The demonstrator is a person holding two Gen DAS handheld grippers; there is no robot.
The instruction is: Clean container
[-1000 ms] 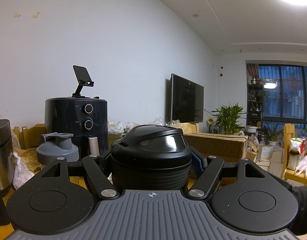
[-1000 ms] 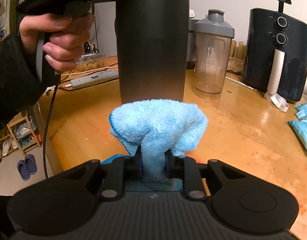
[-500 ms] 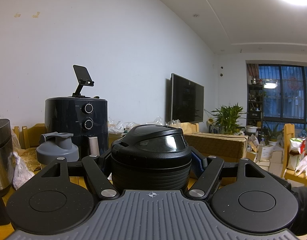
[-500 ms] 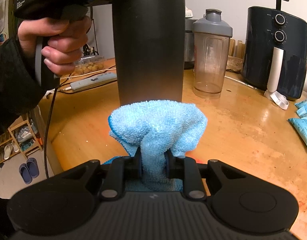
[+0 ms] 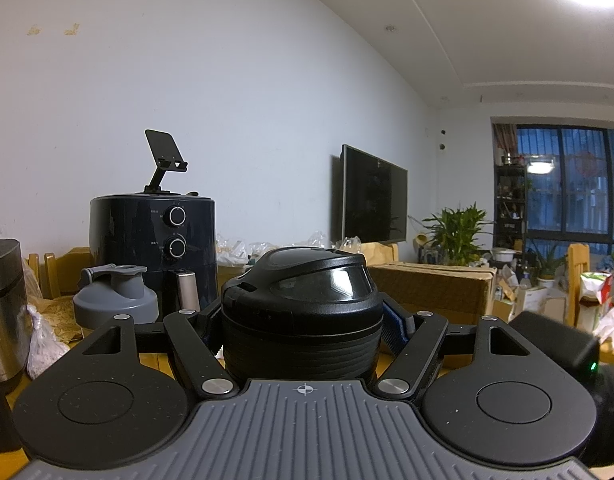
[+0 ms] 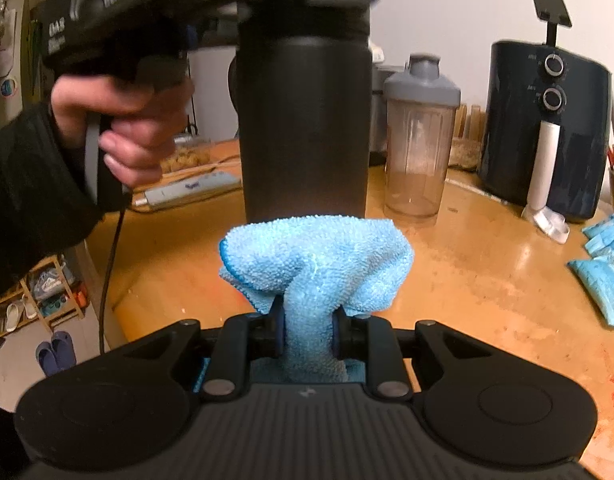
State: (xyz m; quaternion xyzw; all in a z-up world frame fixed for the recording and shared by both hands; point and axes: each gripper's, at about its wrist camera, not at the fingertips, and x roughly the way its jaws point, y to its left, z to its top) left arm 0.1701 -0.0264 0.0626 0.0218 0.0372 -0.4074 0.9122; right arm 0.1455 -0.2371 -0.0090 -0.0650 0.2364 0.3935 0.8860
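Two grippers share the work on one matte black container (image 6: 305,120), a tall, straight-walled bottle with a ribbed collar and a domed black flip lid (image 5: 307,280) whose front panel shines under the ceiling light. In the right wrist view, going left to right: a hand (image 6: 123,128) in a dark sleeve grips the handle of the left gripper (image 5: 303,328), whose jaws are clenched on the container's ribbed collar just below the lid, holding the bottle upright above the near-left part of the counter (image 6: 487,272). The bottle's underside cannot be seen, so whether it touches the wood I cannot tell. Behind the hand a white power strip (image 6: 187,190) lies toward the counter's left edge, which falls away to the floor and a shoe rack (image 6: 47,300).

At the middle, the right gripper (image 6: 307,330) has its jaws clamped on a bunched light-blue microfibre cloth (image 6: 319,258); the cloth's top fold sits right at the foot of the container's wall, and contact cannot be judged. To the right stand a clear shaker bottle (image 6: 421,140) with a grey cap, near the container, then a dark air fryer (image 6: 547,128) by the far edge, and blue packets (image 6: 603,272) at the right edge. Bare wood lies open between the cloth and the packets.
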